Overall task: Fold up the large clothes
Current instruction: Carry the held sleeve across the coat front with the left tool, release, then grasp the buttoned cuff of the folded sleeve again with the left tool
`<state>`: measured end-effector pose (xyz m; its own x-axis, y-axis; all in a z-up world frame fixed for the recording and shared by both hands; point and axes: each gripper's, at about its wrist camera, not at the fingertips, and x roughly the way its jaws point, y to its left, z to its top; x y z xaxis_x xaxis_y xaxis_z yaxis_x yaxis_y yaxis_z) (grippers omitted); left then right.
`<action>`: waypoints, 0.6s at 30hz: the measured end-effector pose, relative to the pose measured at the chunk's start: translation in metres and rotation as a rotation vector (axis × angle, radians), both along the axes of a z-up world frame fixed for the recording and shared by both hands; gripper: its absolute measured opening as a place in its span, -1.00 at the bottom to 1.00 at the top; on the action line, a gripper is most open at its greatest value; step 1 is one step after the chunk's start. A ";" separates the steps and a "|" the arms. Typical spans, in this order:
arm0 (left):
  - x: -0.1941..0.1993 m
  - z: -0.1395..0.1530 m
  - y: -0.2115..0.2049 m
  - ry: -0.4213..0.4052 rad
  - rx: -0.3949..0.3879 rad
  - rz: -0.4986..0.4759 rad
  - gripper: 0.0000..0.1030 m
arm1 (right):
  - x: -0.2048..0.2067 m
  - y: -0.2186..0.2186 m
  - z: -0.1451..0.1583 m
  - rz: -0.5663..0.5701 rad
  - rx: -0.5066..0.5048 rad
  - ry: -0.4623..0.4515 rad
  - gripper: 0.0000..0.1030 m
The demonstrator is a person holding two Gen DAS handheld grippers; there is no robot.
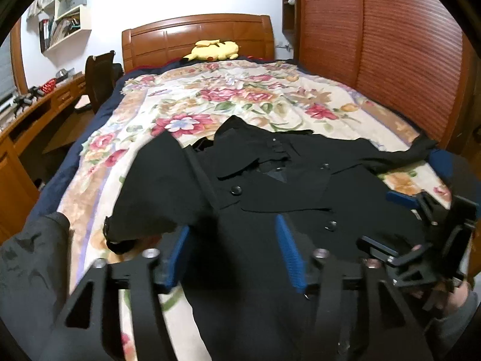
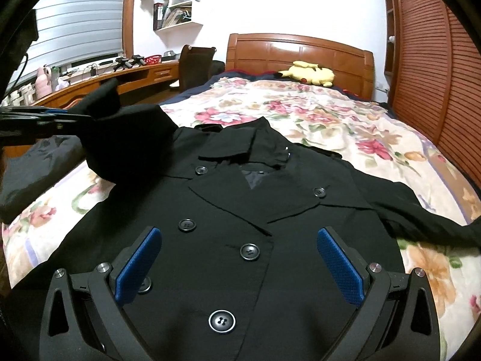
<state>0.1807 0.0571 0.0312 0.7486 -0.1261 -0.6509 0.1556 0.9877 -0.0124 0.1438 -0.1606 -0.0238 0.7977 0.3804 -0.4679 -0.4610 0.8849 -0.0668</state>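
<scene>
A black double-breasted coat (image 2: pixel 240 210) lies face up on the floral bedspread (image 2: pixel 330 120), collar toward the headboard. My right gripper (image 2: pixel 240 258) is open and empty, hovering over the coat's buttoned front. In the right wrist view my left gripper (image 2: pixel 72 118) reaches in from the left, and the coat's left sleeve (image 2: pixel 126 138) hangs lifted from its tip. In the left wrist view my left gripper (image 1: pixel 234 243) has wide-apart blue pads (image 1: pixel 288 249), the sleeve (image 1: pixel 159 192) draped at the left pad; the grip itself is blurred. The right gripper shows there at right (image 1: pixel 399 210).
A yellow plush toy (image 1: pixel 213 49) lies by the wooden headboard (image 1: pixel 198 39). A louvred wooden wardrobe (image 1: pixel 390 45) runs along the bed's right side. A desk (image 2: pixel 126 78) with clutter and a dark chair (image 2: pixel 195 66) stand left of the bed. The coat's right sleeve (image 2: pixel 436 219) stretches out flat.
</scene>
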 end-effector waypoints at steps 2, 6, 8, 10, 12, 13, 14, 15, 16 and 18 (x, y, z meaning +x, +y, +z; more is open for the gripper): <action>-0.009 0.004 0.003 -0.018 0.005 -0.005 0.57 | 0.002 -0.003 0.001 0.002 -0.002 0.000 0.99; -0.029 0.013 0.004 -0.060 0.036 -0.016 0.57 | 0.004 -0.004 0.001 -0.002 -0.006 0.003 0.99; -0.036 0.018 0.007 -0.088 0.051 -0.011 0.57 | 0.006 -0.004 0.000 -0.005 -0.005 0.006 0.99; -0.040 0.020 0.010 -0.115 0.077 0.004 0.57 | 0.006 -0.001 0.000 -0.005 -0.005 0.010 0.99; -0.037 0.018 0.015 -0.122 0.097 0.028 0.57 | 0.005 0.001 -0.001 -0.004 -0.007 0.010 0.99; -0.033 0.014 0.020 -0.113 0.096 0.040 0.57 | 0.005 0.002 -0.001 -0.002 -0.009 0.011 0.99; -0.029 0.011 0.025 -0.105 0.092 0.047 0.57 | 0.004 0.003 -0.001 0.000 -0.011 0.010 0.99; -0.024 0.005 0.031 -0.093 0.090 0.062 0.57 | 0.003 0.003 -0.001 0.002 -0.015 0.009 0.99; -0.019 0.000 0.035 -0.089 0.094 0.076 0.57 | 0.002 0.004 -0.001 0.004 -0.018 0.007 0.99; -0.011 -0.011 0.046 -0.084 0.100 0.106 0.57 | -0.001 0.004 -0.001 0.010 -0.025 0.003 0.99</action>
